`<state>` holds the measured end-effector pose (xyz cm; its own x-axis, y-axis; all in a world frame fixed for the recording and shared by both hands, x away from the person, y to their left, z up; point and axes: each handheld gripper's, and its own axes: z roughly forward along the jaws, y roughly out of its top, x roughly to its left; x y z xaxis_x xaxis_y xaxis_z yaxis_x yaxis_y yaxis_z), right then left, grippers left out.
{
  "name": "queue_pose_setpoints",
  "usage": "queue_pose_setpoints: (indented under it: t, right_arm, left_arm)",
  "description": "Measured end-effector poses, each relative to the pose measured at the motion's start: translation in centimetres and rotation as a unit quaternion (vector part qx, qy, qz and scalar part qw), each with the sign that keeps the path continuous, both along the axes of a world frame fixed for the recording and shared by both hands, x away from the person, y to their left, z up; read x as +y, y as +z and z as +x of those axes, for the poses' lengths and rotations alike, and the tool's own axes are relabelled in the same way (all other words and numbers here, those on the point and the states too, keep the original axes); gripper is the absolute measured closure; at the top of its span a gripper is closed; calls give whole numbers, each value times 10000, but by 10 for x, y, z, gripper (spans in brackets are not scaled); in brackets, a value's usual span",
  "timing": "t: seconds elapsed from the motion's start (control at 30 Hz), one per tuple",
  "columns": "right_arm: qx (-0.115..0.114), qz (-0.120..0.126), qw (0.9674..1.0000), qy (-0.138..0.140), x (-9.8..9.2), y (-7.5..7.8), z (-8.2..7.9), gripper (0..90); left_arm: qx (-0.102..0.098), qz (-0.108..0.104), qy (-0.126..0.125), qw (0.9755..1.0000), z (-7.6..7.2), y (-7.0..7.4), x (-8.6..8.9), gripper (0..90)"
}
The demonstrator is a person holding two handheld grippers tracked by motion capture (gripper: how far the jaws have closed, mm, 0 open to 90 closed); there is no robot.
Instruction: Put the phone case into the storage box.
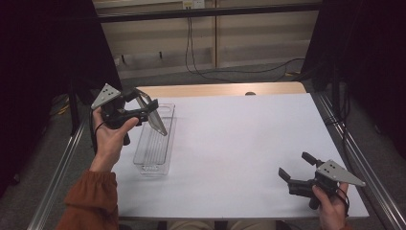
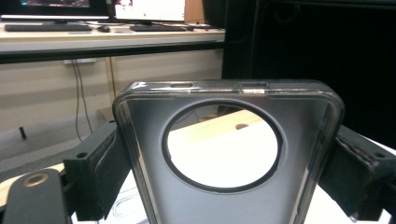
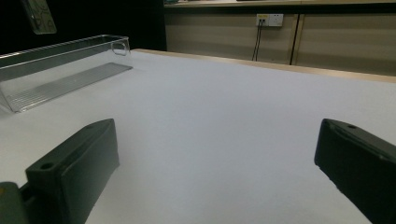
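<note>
My left gripper point(image 1: 141, 108) is shut on a dark translucent phone case point(image 1: 154, 118), held tilted in the air over the far end of a clear plastic tray point(image 1: 154, 165) at the table's left. In the left gripper view the phone case point(image 2: 224, 210) stands between the jaws, its big round camera opening facing me and its sides pressed by both pads. My right gripper point(image 1: 298, 166) rests low at the table's near right corner, open, with nothing between its jaws. In the right gripper view the clear tray point(image 3: 51, 77) lies far off to the left.
The white table sheet point(image 1: 239, 143) spreads between the tray and my right gripper. A wooden strip point(image 1: 220, 89) borders the far edge. Metal rails point(image 1: 356, 158) run along both sides. Cables point(image 1: 191, 52) hang against the back wall.
</note>
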<state>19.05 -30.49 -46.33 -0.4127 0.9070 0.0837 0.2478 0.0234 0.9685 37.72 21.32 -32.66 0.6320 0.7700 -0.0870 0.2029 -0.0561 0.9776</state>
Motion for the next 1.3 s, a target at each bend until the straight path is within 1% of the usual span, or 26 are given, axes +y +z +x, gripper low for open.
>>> queue_pose_setpoints:
  t: [0.03,0.07,0.1,0.13,0.17,0.27,0.3,0.4,0.47,0.57,0.6,0.7,0.73,0.77,0.8,0.83,0.87,0.97,1.0,1.03,1.07,1.17,1.2,1.23,1.27,1.3]
  right_arm:
    - [22,-10,10000,-5,0,0,0,0]
    - [9,7,10000,-9,0,0,0,0]
    - [12,17,10000,-14,0,0,0,0]
    - [-13,-22,10000,0,0,0,0,0]
    - [-27,-21,10000,-9,-1,0,0,0]
    - [-10,-9,10000,-66,0,0,1,0]
    - [27,-37,10000,-26,-1,-1,1,0]
    - [23,-36,10000,-44,-1,-1,1,0]
    - [21,-33,10000,-27,-1,-1,1,0]
    - [24,-30,10000,-35,-1,-1,1,0]
    - [15,-35,10000,-31,-1,-1,1,0]
    - [23,-39,10000,-17,-1,-1,1,0]
    - [28,-41,10000,-11,-1,-1,1,0]
    - [34,-42,10000,-2,-1,-1,1,0]
    - [34,-26,10000,-15,-1,-1,1,0]
    - [28,-32,10000,-11,-1,-1,1,0]
    - [41,-30,10000,6,-1,-1,1,0]
    - [27,-35,10000,6,-1,-2,1,0]
    - [57,-15,10000,7,0,-1,1,0]
    - [62,-8,10000,9,0,-1,1,0]
    - [64,-15,10000,31,0,-1,1,0]
    - [49,-21,10000,20,0,-1,1,0]
    - [50,-18,10000,17,0,-1,1,0]
    - [50,-19,10000,21,0,-1,1,0]
    - [30,-42,10000,39,0,-1,1,0]
    - [59,-31,10000,68,0,-1,1,0]
  left_arm:
    - [-45,57,102,9999,2,-1,0,119]
    - [-66,35,160,9998,4,-2,-1,119]
    - [-77,-2,161,9998,6,-3,-1,119]
    - [-48,-29,202,9998,8,-4,-1,119]
    - [-26,-34,186,9998,11,-5,0,118]
    - [-12,-2,279,9996,17,-9,-3,118]
    - [-14,13,287,9996,19,-10,-3,118]
    - [-48,65,475,9988,25,-14,-5,118]
    - [6,75,492,9988,32,-17,-6,118]
    - [-20,100,537,9985,39,-19,-8,119]
    - [-26,165,558,9983,42,-19,-7,118]
    - [-56,166,634,9978,47,-22,-8,118]
    - [-32,222,675,9975,49,-22,-7,118]
    - [-41,183,681,9975,50,-24,-8,118]
    - [-10,217,711,9972,52,-25,-7,118]
    - [-34,204,733,9971,53,-26,-7,118]
    - [0,207,772,9968,54,-27,-7,118]
    - [14,261,815,9963,58,-30,-7,118]
    - [-22,213,779,9967,59,-31,-7,118]
    - [-13,198,771,9968,59,-32,-9,118]
    - [-21,274,771,9966,59,-32,-9,118]
    - [-24,317,796,9963,59,-33,-13,118]
    - [-63,343,797,9962,60,-34,-14,118]
    - [-45,336,841,9959,60,-34,-15,119]
    - [-51,337,806,9962,60,-34,-16,118]
    - [-54,332,793,9963,61,-35,-16,118]
